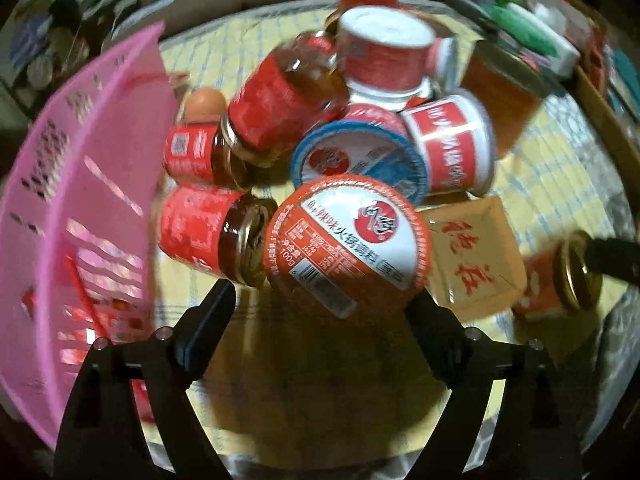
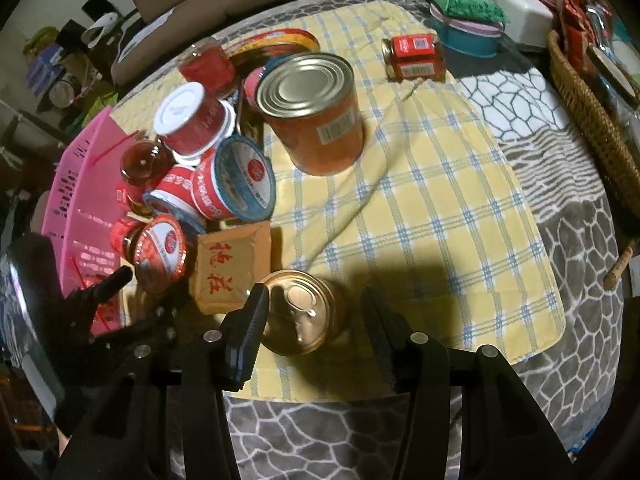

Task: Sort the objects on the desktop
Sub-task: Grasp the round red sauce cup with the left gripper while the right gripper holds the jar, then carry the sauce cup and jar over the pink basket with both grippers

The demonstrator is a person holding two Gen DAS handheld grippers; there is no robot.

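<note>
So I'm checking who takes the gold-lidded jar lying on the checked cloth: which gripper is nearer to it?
Right. The right gripper straddles the gold-lidded jar, jaws open; the left gripper sits over by the pink basket.

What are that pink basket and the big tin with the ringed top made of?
Pink basket: looks like glossy moulded plastic, with slotted walls that catch the light. Big tin: metal, by the shiny silver lid with pressed rings; the orange body seems to be a paper or printed label with a barcode.
</note>
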